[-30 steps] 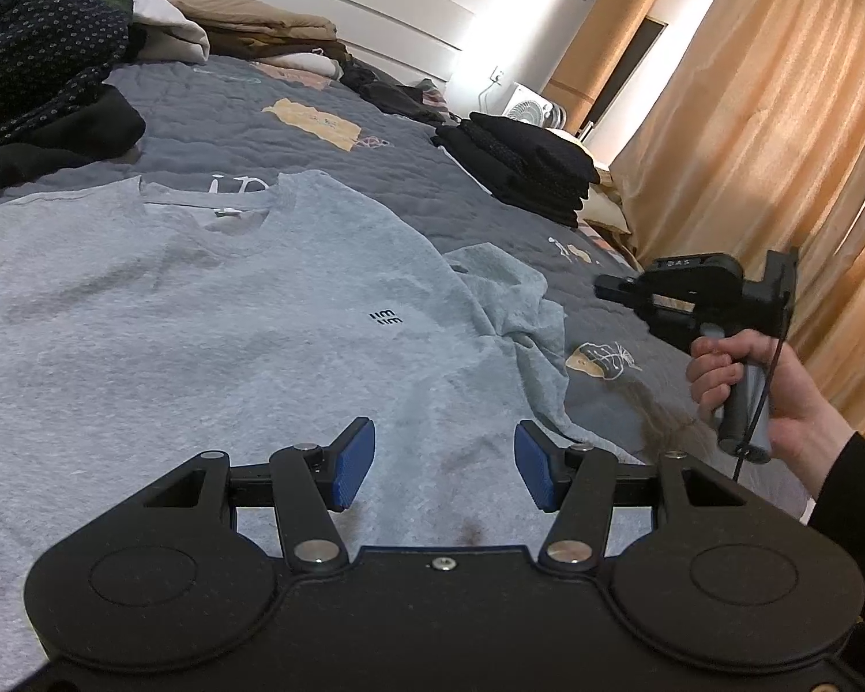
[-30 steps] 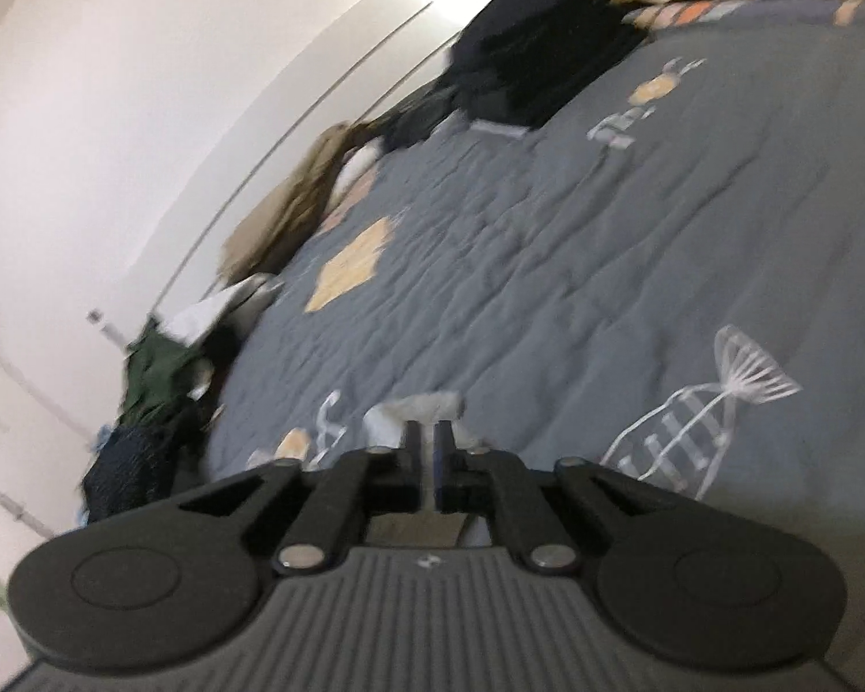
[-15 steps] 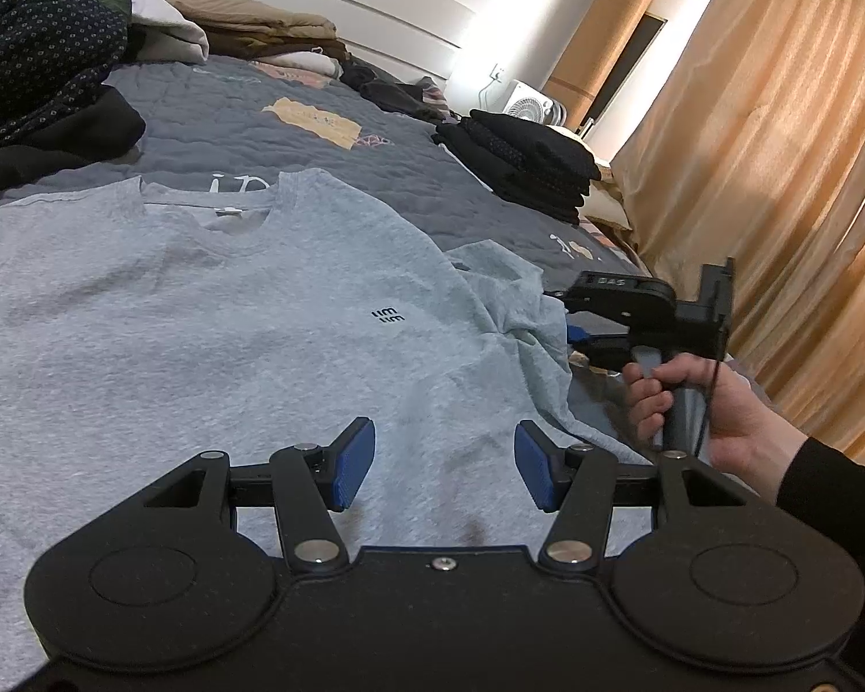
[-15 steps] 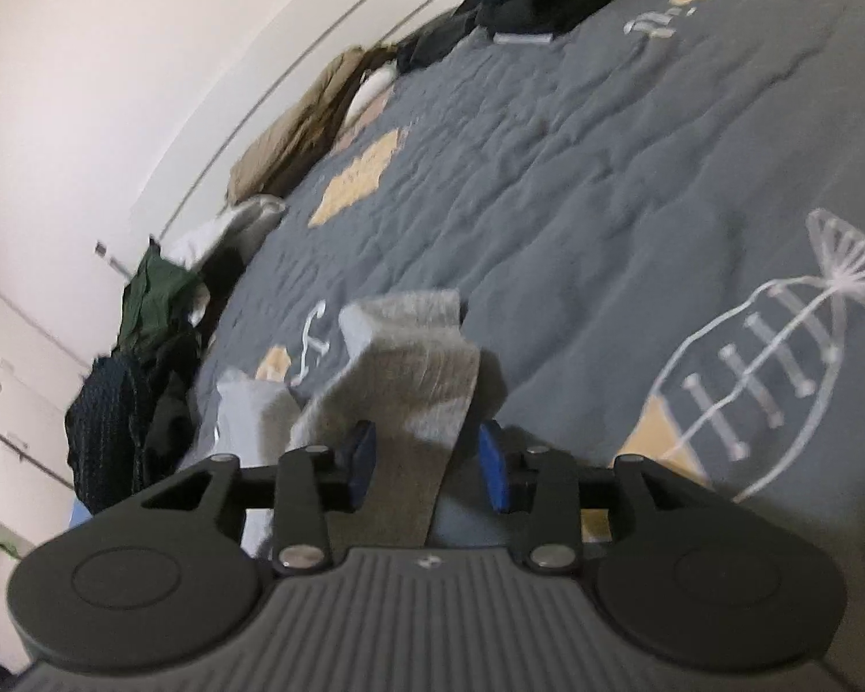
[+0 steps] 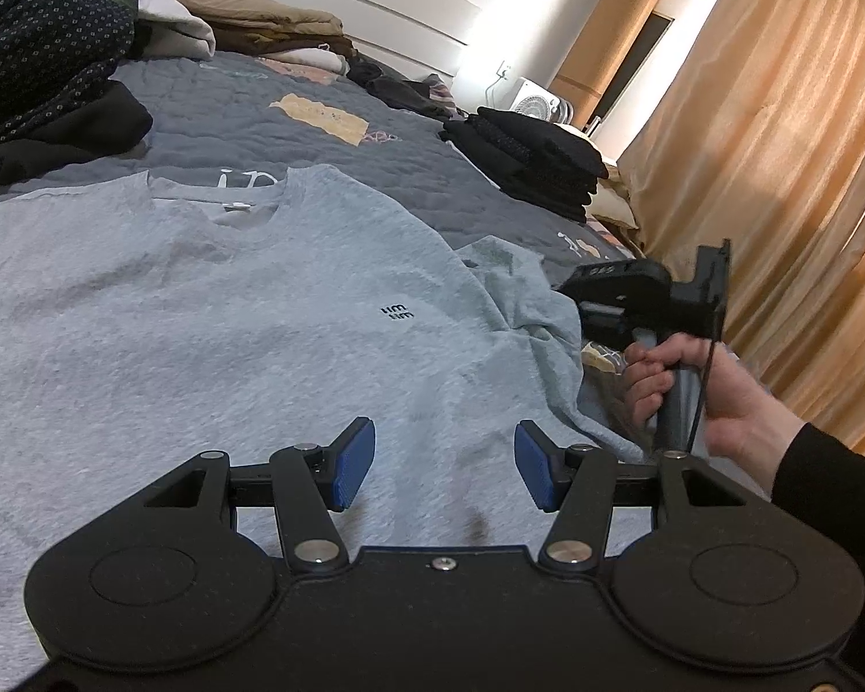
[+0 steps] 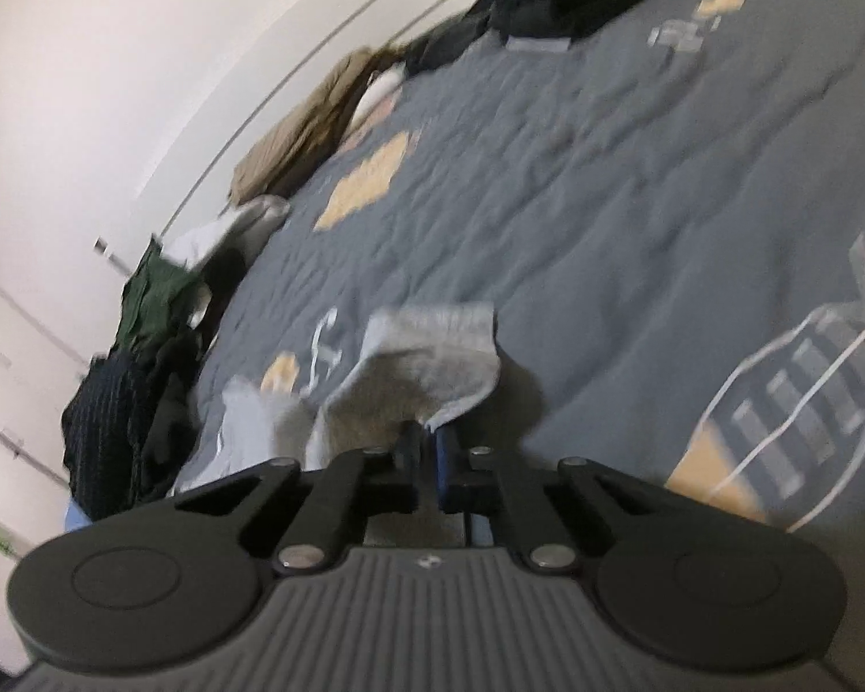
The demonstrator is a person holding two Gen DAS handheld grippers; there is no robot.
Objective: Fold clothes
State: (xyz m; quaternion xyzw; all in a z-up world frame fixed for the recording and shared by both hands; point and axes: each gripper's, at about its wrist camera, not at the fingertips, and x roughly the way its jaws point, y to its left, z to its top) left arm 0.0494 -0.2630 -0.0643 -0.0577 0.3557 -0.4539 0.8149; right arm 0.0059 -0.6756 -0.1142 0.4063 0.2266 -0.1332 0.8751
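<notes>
A grey T-shirt (image 5: 213, 311) lies face up and mostly flat on a bed's grey quilt (image 5: 294, 144), neck toward the headboard, a small dark logo on its chest and its right sleeve (image 6: 432, 369) rumpled at the edge. The right claw (image 6: 427, 438), held by a hand (image 5: 715, 392) in a black cuff, is pressed together, pinching that sleeve's hem. The left claw (image 5: 444, 464) hovers spread over the shirt's lower part. Folded black clothes (image 5: 530, 155) are stacked beyond.
</notes>
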